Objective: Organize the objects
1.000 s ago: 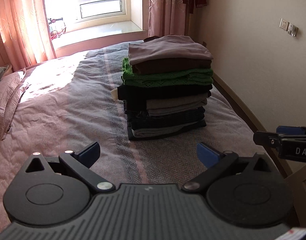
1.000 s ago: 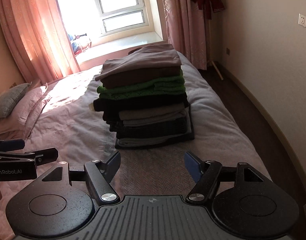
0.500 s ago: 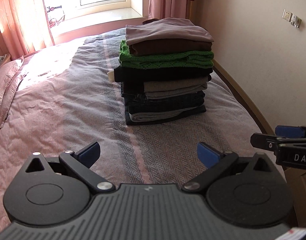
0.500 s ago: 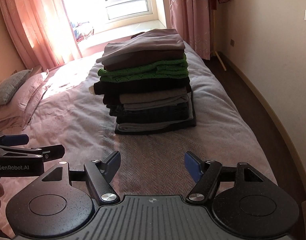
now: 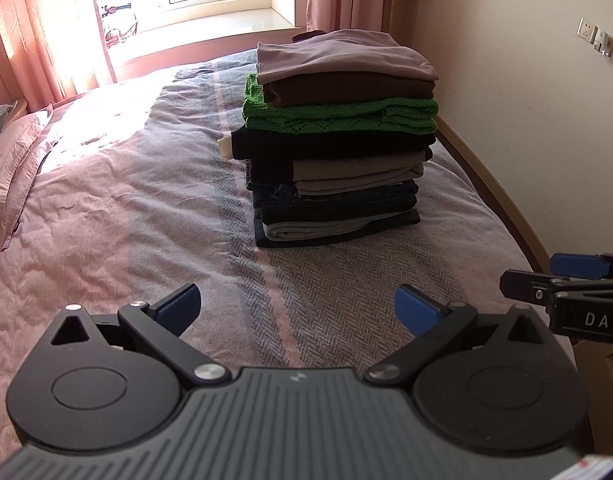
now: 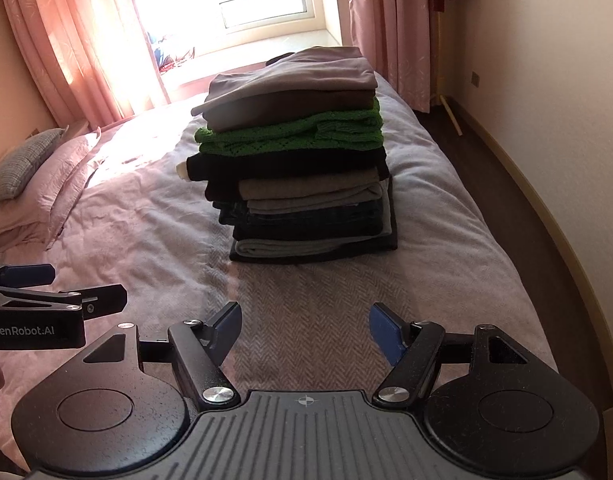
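Pink bedspread (image 5: 106,216) fills your left view; one stack (image 5: 338,140) of folded clothes sits far right by the wall (image 5: 546,120). Your left gripper (image 5: 297,307) gapes wide, empty. Right view: one window (image 6: 258,0), two pillows (image 6: 34,176); your right gripper (image 6: 305,330) is likewise spread, holding nothing.

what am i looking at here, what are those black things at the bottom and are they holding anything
Those black things are two hand-held grippers, one in each of a person's hands, each carrying its own camera that looks forward. One picture is from the left gripper, the other from the right gripper; each also shows at the edge of the other's view. Both have their blue-tipped jaws spread open and hold nothing. Ahead, on a bed with a pinkish cover, stands a stack of folded clothes, with a green knit near the top. Pillows lie by the curtained window.
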`<state>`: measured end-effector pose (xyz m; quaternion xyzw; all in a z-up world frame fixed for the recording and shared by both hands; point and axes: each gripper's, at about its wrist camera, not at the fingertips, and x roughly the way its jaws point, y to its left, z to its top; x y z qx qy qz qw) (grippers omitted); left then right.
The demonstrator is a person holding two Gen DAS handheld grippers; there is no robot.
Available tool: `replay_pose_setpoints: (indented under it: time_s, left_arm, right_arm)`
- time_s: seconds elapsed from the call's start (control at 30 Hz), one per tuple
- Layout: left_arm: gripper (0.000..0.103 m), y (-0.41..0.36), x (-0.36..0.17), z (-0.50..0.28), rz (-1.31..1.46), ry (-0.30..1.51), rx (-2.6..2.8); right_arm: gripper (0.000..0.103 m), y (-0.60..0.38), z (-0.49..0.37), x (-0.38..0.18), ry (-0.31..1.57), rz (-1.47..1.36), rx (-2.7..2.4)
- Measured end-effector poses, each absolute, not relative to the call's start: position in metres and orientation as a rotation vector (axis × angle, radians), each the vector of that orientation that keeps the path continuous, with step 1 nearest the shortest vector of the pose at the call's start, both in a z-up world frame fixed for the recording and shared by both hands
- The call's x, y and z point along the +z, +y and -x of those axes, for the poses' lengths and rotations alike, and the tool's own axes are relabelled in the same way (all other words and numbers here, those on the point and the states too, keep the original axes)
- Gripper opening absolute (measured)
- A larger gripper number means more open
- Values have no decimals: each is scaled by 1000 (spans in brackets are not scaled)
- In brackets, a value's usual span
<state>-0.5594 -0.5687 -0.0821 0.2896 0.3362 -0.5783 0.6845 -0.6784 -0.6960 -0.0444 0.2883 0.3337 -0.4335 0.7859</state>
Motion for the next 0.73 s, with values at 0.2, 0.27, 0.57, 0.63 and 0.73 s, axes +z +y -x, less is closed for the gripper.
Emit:
replay_pose_setpoints:
  time_s: [0.2, 0.27, 0.57, 0.63, 0.73]
  left_arm:
    - [102, -573, -84, 561, -655, 758, -1291]
    - [102, -574, -84, 561, -657, 757, -1290]
    - [102, -578, -88, 564, -661, 764, -1285]
    - [102, -578, -88, 565, -662, 762, -1287]
    - [102, -579, -88, 566, -664, 760, -1288]
  right_arm:
    - [68, -698, 679, -45, 721, -622, -932]
    - [68, -700, 680, -46, 723, -624, -932]
    - [68, -706, 683, -50, 733, -626, -923]
    - [68, -707, 683, -50, 736, -627, -923]
    - [68, -709, 685, -50, 736, -625, -924]
